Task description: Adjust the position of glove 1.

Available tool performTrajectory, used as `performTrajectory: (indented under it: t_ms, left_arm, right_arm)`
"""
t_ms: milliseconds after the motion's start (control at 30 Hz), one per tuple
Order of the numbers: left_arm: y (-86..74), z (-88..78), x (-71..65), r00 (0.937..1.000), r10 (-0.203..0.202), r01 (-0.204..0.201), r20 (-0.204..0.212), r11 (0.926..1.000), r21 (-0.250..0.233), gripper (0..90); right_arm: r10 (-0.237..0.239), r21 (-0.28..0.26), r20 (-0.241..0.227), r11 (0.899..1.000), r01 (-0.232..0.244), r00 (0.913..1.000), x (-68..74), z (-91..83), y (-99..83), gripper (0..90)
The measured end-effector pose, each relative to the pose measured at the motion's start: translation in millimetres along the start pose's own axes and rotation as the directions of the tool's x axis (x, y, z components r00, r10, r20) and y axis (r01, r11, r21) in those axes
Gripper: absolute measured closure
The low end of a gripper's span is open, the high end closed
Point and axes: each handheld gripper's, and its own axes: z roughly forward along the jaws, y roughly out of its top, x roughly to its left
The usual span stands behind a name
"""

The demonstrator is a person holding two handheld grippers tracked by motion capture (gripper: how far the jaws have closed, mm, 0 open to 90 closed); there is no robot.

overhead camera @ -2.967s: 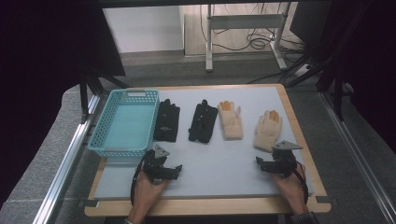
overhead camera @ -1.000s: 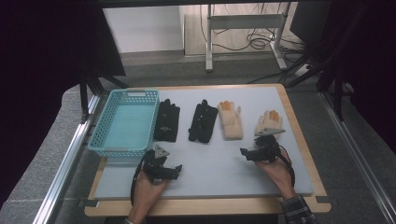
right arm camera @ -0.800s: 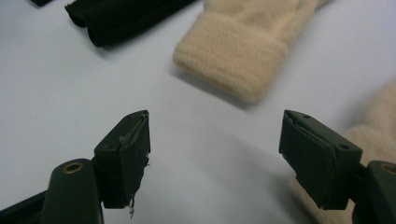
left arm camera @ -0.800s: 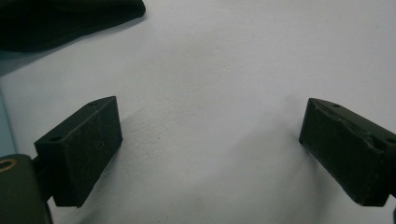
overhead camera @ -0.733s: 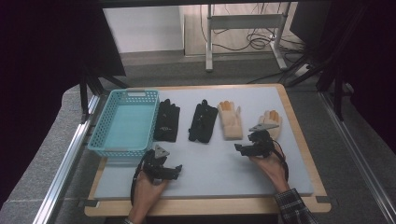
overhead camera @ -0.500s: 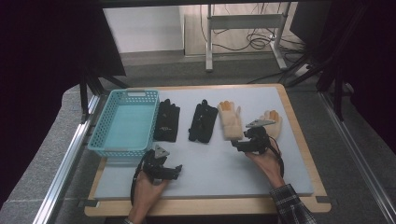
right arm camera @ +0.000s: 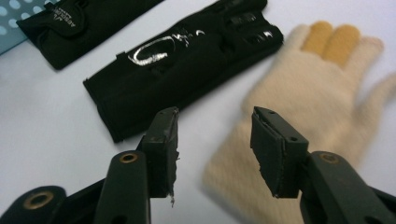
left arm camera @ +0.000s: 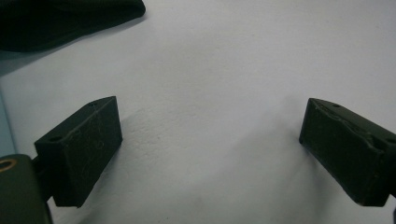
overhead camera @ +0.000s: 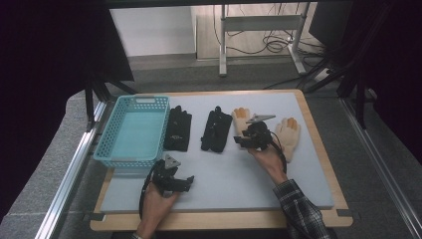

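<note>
— What is lying on the mat [overhead camera: 234, 174], from the left?

— A blue basket [overhead camera: 133, 130], two black gloves [overhead camera: 178, 128] [overhead camera: 216, 129], then two cream gloves [overhead camera: 242, 121] [overhead camera: 288, 137] with orange fingertips, flat in a row.

— And the grippers?

— The left gripper [overhead camera: 186, 182] is resting near the front edge, its jaws spread wide over bare mat. The right gripper [overhead camera: 241, 141] is hovering over the first cream glove's cuff, jaws partly apart, pinching nothing.

This looks like a lab set up for recording: a white board [overhead camera: 259, 179] in a wooden frame sits on a metal-railed bench [overhead camera: 67, 179], dark curtains [overhead camera: 45, 59] hang either side, and loose cables [overhead camera: 271, 42] trail under a desk [overhead camera: 261, 22] behind.
</note>
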Motion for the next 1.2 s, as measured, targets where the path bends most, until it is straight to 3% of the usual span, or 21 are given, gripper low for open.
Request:
performTrajectory:
  t_ms: [267, 567, 767, 800, 833, 867, 933, 967, 1000, 1100, 1200]
  left_arm:
    - [0.0, 0.0, -0.1, 1.0, -0.001, 0.001, 0.0, 1.0, -0.001, 6.0]
    - [0.0, -0.4, 0.5, 1.0, 0.006, -0.006, 0.0, 1.0, 0.005, 5.9]
    - [0.0, -0.3, 0.3, 1.0, 0.005, -0.005, 0.001, 1.0, 0.003, 6.0]
    - [0.0, -0.3, 0.4, 1.0, 0.006, -0.006, 0.001, 1.0, 0.003, 6.0]
    - [0.0, -0.3, 0.4, 1.0, 0.006, -0.006, 0.001, 1.0, 0.003, 6.0]
    - [-0.1, -0.3, 0.3, 1.0, 0.005, -0.005, 0.001, 1.0, 0.002, 6.0]
    - [0.0, -0.5, 0.6, 1.0, 0.009, -0.009, -0.001, 0.9999, 0.006, 6.0]
    - [0.0, -0.5, 0.6, 1.0, 0.009, -0.009, -0.001, 0.9999, 0.006, 6.0]
    - [-0.1, -0.2, 0.3, 1.0, 0.006, -0.006, -0.001, 1.0, 0.003, 6.0]
    - [0.0, -0.3, 0.4, 1.0, 0.007, -0.007, -0.001, 1.0, 0.004, 6.0]
    - [-0.1, -0.2, 0.2, 1.0, 0.004, -0.004, 0.0, 1.0, 0.002, 6.0]
  right_arm:
    - [-0.011, 0.011, -0.003, 1.0, 0.011, 0.9999, 3.1, 23.0, 19.1, 51.1]
    - [-0.013, 0.019, 0.032, 1.0, 0.012, 0.9994, 10.2, 62.0, 35.0, 40.4]
    - [-0.043, 0.094, 0.079, 0.995, 0.036, 0.9959, 11.9, 83.5, 36.2, 40.8]
    - [-0.017, 0.088, 0.07, 0.996, 0.011, 0.9974, 10.7, 86.2, 35.2, 48.4]
    - [-0.017, 0.088, 0.07, 0.996, 0.011, 0.9974, 10.7, 86.2, 35.2, 48.4]
    - [-0.002, 0.085, 0.062, 0.996, -0.004, 0.9981, 10.4, 86.4, 34.5, 58.2]
    - [-0.016, 0.086, 0.064, 0.996, 0.01, 0.9978, 11.4, 84.7, 34.1, 74.7]
    - [-0.016, 0.086, 0.064, 0.996, 0.01, 0.9978, 11.4, 84.7, 34.1, 74.7]
    - [-0.016, 0.091, 0.053, 0.996, 0.011, 0.9984, 12.3, 83.4, 34.3, 81.8]
    - [-0.019, 0.09, 0.051, 0.996, 0.014, 0.9985, 13.2, 81.9, 35.1, 83.8]
    - [0.001, 0.079, 0.019, 0.997, -0.003, 0.9998, 15.8, 75.8, 38.5, 84.6]
